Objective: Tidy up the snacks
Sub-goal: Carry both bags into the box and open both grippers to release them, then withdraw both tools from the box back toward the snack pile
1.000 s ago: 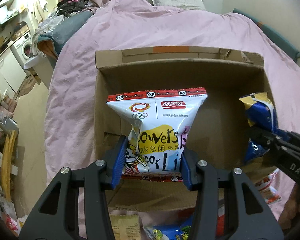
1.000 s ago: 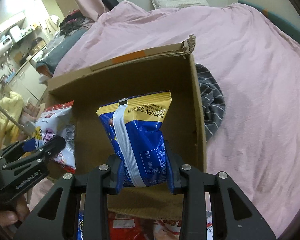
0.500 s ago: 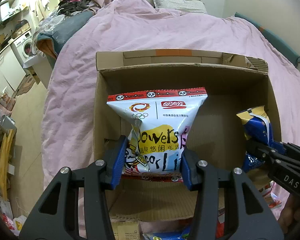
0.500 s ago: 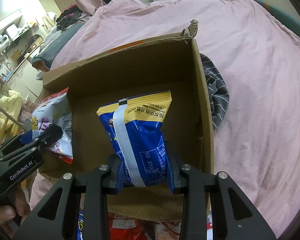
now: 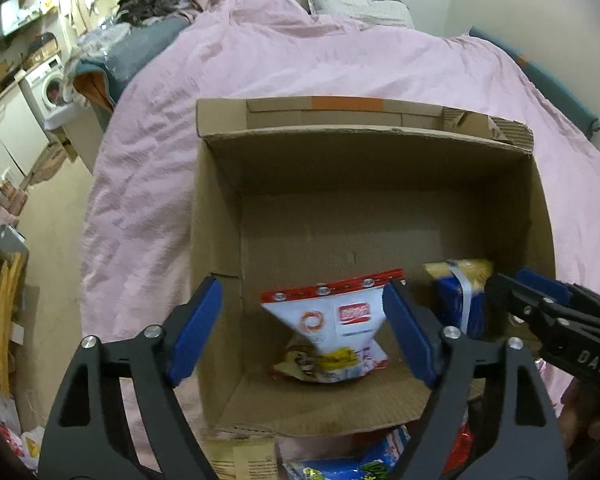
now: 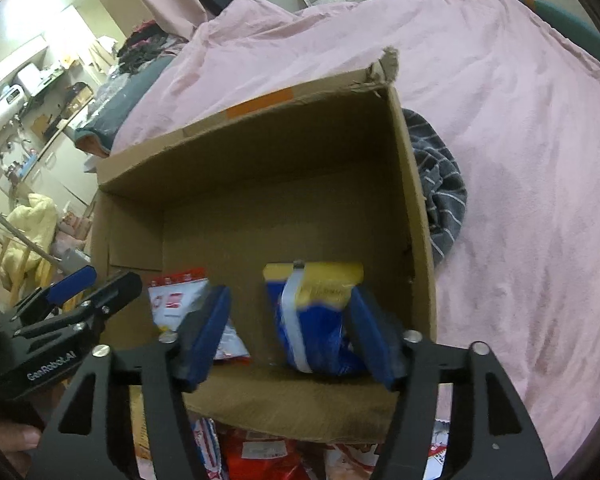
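Left gripper (image 5: 302, 330) spread, jaws just opened; glossy white crinkled snack bag with red seal (image 5: 332, 330) loose between them, upright against the near wall of the open brown cardboard box (image 5: 340, 184); right gripper (image 6: 290, 336) likewise just opened around the blue-and-yellow foil bag (image 6: 312, 316) by the right wall; both bags below the pads, blurred.

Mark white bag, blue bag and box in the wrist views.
white bag (image 5: 332, 332), left wrist view, front panel
blue bag (image 6: 312, 320), right wrist view, front panel
box (image 5: 364, 184), left wrist view, far inner wall
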Demonstrator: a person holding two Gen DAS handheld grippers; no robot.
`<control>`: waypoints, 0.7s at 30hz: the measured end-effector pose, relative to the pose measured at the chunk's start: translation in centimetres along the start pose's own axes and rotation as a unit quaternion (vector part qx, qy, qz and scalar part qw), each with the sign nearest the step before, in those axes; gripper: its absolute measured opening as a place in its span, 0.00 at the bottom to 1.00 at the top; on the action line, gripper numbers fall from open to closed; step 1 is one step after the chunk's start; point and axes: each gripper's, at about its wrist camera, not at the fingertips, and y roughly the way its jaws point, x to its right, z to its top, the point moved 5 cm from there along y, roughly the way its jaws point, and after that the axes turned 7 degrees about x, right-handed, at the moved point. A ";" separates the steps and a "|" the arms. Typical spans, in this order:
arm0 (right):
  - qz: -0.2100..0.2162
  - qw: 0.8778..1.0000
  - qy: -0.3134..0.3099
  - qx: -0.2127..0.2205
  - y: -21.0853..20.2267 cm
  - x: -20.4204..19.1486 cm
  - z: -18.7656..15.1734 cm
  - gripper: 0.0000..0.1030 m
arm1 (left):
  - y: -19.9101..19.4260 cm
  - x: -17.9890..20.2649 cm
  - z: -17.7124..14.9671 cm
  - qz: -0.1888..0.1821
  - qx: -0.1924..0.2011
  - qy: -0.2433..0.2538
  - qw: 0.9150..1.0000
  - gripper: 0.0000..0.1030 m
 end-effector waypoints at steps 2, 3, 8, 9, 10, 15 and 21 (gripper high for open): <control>0.006 1.000 0.001 0.005 -0.3 -0.1 0.1 0.77 | -0.3 0.1 0.1 -0.002 0.005 0.002 1.000 0.78; 0.007 1.000 0.001 0.008 -0.4 -0.1 0.2 0.79 | -0.4 0.0 0.2 -0.003 0.007 0.000 1.000 0.78; 0.009 1.000 0.000 0.008 -0.4 -0.3 0.2 0.84 | -0.8 -0.1 0.4 -0.007 0.017 -0.003 1.000 0.78; 0.009 1.000 -0.001 0.008 -0.5 -0.3 0.2 0.86 | -0.9 -0.1 0.4 -0.009 0.020 -0.005 1.000 0.78; 0.009 1.000 -0.002 0.010 -0.5 -0.3 0.3 0.86 | -1.0 -0.1 0.5 -0.010 0.022 -0.006 1.000 0.78; 0.012 1.000 -0.006 0.019 -0.9 -0.7 0.7 0.87 | -1.9 -0.6 0.8 -0.003 0.047 -0.014 0.999 0.78; 0.026 0.999 -0.002 0.030 -1.9 -1.0 1.1 0.87 | -2.4 -1.3 0.8 -0.004 0.046 -0.044 0.998 0.91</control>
